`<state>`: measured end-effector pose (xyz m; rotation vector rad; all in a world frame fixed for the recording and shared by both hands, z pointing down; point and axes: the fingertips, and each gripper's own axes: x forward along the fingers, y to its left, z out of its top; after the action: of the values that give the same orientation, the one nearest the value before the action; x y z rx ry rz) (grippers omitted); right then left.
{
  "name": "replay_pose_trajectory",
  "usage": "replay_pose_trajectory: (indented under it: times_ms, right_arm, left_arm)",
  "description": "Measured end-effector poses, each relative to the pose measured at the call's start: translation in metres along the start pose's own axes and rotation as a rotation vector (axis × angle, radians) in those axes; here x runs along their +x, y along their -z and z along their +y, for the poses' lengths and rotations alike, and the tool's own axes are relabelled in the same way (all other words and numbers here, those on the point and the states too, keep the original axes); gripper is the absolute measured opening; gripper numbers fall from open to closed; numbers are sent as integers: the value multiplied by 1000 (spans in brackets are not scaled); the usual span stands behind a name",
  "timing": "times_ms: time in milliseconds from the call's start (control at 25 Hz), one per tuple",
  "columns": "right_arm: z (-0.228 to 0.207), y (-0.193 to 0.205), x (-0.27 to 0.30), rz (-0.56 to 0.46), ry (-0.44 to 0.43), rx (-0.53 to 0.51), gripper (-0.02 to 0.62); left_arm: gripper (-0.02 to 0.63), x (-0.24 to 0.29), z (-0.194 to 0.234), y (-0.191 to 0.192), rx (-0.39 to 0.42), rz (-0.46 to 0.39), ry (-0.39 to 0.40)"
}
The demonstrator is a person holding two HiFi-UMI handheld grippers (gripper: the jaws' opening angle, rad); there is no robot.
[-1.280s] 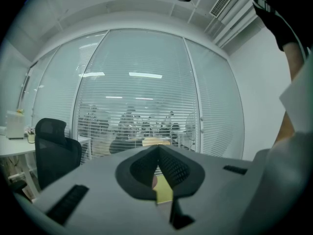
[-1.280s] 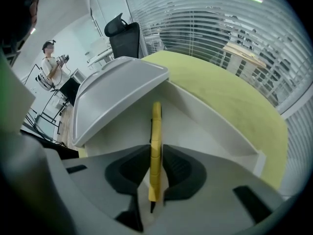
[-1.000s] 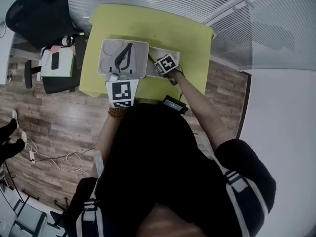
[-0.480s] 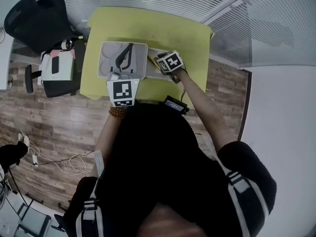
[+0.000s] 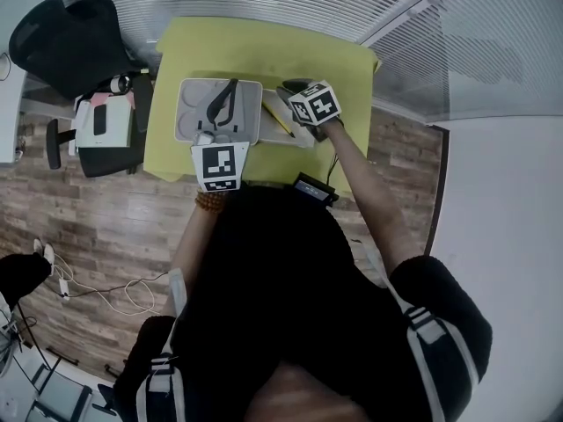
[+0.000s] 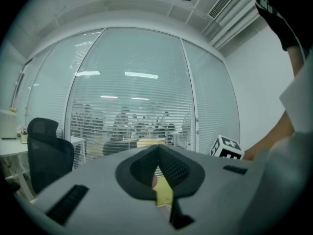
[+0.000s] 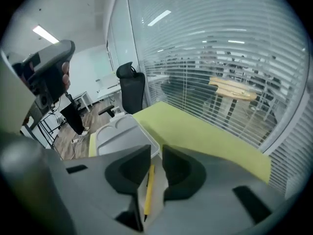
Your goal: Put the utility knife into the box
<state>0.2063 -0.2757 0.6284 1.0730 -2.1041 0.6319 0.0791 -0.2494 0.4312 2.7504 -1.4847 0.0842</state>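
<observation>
Likely light, stiff, slim utility knife (image 7: 147,190) wants mid-body pinch; right gripper (image 7: 155,154) spread, left gripper (image 6: 157,153) pressed together.

Overhead, the left gripper's (image 5: 209,141) marker cube hid its jaws and the pale grey plastic box's (image 5: 179,108) near rim. The dark curved object (image 5: 222,102) inside was too small to identify. The right gripper's (image 7: 156,152) jaws partly screened the slim yellow utility knife (image 7: 148,187).

No legible writing anywhere
Only coded black-and-white squares show: left marker cube (image 5: 216,165) mid-frame, right marker cube (image 5: 315,102) up-right of it.
</observation>
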Motion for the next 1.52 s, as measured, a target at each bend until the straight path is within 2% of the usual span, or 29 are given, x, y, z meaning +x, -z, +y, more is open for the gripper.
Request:
replay_pose_trajectory:
  times_ms: [320, 600, 960, 1240, 1520]
  right_arm:
    - [3, -68, -45, -203, 25, -39, 44]
    - [17, -111, -82, -364, 66, -82, 20]
    - [30, -147, -126, -523, 116, -96, 6]
    - [46, -178, -171, -703, 158, -140, 2]
    - [67, -182, -205, -818, 193, -159, 2]
  left_arm:
    - [11, 0, 10, -3, 1, -7, -17]
    - [11, 5, 12, -9, 7, -15, -18]
    - [11, 10, 10, -26, 27, -49, -10]
    - [11, 13, 4, -45, 42, -88, 4]
    - [11, 8, -1, -69, 37, -144, 9]
